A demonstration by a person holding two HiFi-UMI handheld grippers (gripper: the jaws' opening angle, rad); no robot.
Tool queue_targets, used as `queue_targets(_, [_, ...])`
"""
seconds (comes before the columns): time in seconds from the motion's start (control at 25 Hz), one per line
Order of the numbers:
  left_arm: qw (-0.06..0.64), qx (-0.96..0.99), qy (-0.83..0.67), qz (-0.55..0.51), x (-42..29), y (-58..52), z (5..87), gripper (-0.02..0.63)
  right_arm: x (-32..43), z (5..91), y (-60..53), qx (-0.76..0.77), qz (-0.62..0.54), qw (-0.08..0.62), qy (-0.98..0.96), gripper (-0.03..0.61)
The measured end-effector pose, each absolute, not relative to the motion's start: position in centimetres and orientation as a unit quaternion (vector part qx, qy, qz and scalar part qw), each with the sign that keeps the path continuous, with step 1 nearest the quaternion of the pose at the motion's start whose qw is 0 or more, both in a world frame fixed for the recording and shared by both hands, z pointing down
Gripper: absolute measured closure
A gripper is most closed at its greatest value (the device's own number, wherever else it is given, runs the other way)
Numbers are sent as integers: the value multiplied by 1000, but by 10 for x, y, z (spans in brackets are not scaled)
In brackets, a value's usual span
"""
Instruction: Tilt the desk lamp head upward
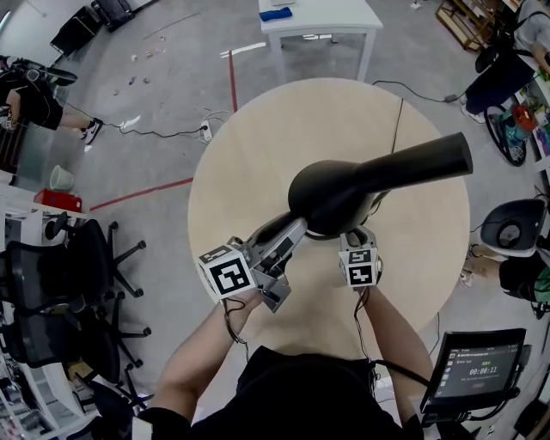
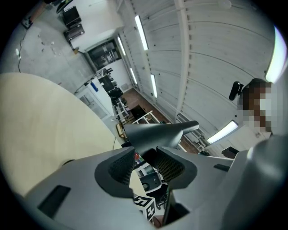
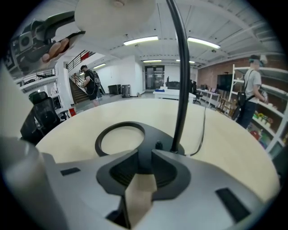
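Observation:
The black desk lamp stands on a round pale table [image 1: 258,146]. Its cone-shaped head [image 1: 378,176] lies roughly level and points right in the head view. My left gripper [image 1: 292,234] reaches the head's rounded back end from the left. In the left gripper view the lamp head [image 2: 155,132] sits just past the left gripper [image 2: 146,164], whose pads stand apart without pressing on it. My right gripper [image 1: 357,236] is tucked under the head. In the right gripper view the right gripper [image 3: 144,164] is closed on the edge of the ring-shaped lamp base [image 3: 119,134], beside the thin stem [image 3: 180,90].
The lamp's cable [image 1: 398,120] runs over the table's far edge. A white table [image 1: 318,21] stands beyond. Office chairs [image 1: 77,275] crowd the left, a screen on a stand [image 1: 477,369] is at the near right, and a person [image 1: 507,69] sits at the far right.

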State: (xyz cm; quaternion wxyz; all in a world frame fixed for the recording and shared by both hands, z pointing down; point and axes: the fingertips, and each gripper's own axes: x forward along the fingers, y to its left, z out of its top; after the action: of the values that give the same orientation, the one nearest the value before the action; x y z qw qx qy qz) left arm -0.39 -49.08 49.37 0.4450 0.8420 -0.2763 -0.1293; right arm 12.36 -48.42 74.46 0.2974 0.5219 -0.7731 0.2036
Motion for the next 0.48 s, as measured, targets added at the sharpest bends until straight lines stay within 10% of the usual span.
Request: queue_targets(0.48, [421,852,-294,-100,-9,-488,491,454,120,745,-482,520,203,297,-775,497])
